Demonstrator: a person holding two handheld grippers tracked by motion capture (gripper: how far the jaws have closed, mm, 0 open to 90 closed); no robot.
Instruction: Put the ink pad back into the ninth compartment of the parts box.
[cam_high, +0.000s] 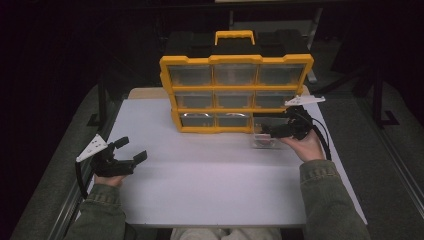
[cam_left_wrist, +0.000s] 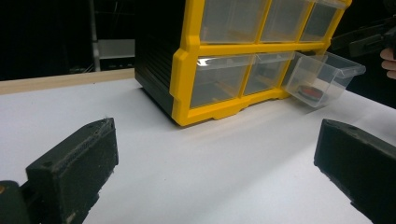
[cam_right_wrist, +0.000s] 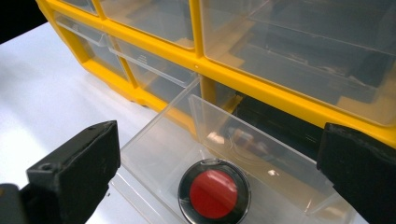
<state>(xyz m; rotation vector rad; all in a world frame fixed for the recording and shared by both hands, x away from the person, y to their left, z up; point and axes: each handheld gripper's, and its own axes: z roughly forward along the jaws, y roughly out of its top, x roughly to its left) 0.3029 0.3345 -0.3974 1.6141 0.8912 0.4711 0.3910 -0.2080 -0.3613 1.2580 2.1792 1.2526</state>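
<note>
A yellow-framed organizer (cam_high: 235, 95) with clear drawers stands at the back of the white table (cam_high: 210, 185). Its bottom-right drawer (cam_high: 265, 141) is pulled out onto the table. In the right gripper view a round black piece with a red centre (cam_right_wrist: 214, 192) lies on the floor of that clear drawer (cam_right_wrist: 163, 154). My right gripper (cam_right_wrist: 219, 140) hangs just above the drawer with its jaws wide apart, open and holding nothing. My left gripper (cam_high: 132, 148) rests low at the table's left, also open and empty, pointing toward the organizer (cam_left_wrist: 219, 79).
A yellow carry handle (cam_high: 235, 36) tops the organizer's black body. A wooden strip (cam_left_wrist: 60, 80) runs along the table's far edge. Dark floor and metal frames surround the table. Bare white surface spreads between the two hands.
</note>
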